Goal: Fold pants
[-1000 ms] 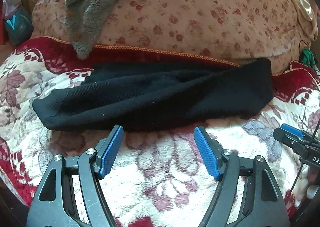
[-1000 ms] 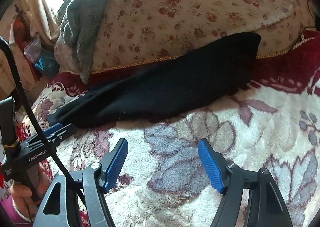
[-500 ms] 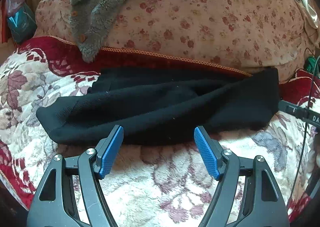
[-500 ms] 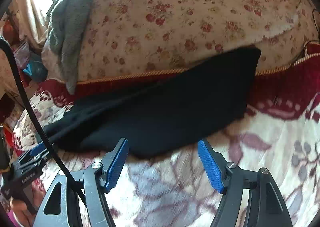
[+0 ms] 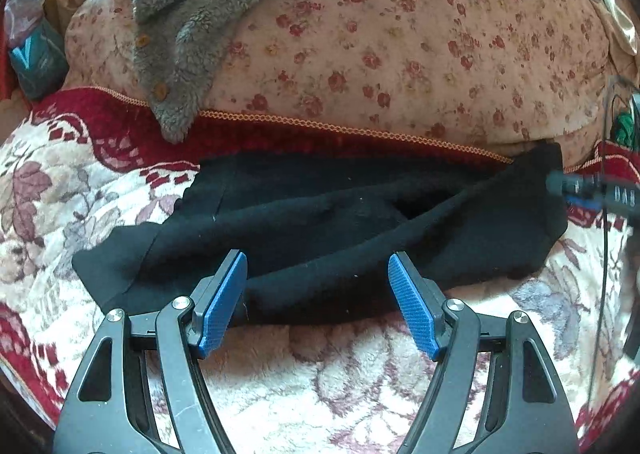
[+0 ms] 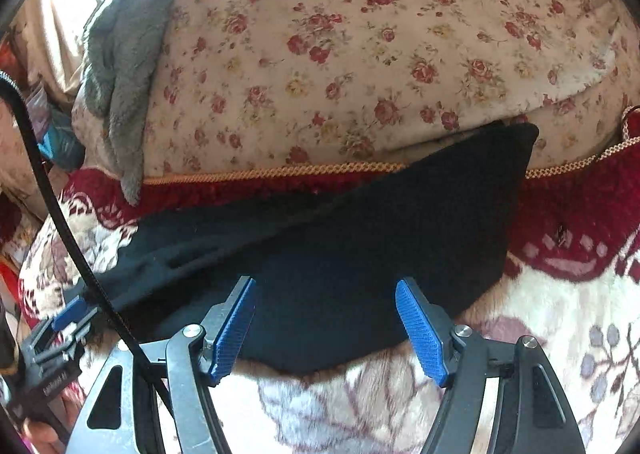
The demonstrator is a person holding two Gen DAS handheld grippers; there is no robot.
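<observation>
The left gripper (image 5: pixel 316 290) is released, its blue pads spread with nothing between them, hovering at the near edge of the black pants (image 5: pixel 320 230). The right gripper (image 6: pixel 326 318) is likewise spread and empty, its pads over the near edge of the pants' right part. The pants lie in a long folded strip, left to right, on the flowered blanket (image 5: pixel 340 386). Beyond them rises a rose-print quilt (image 5: pixel 400 34), a grey fleece (image 5: pixel 192 14) draped on its left.

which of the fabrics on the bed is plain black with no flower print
The pants, lying across the floral blanket right ahead of both grippers. The quilt behind is rose-printed; the fleece garment is grey.
</observation>
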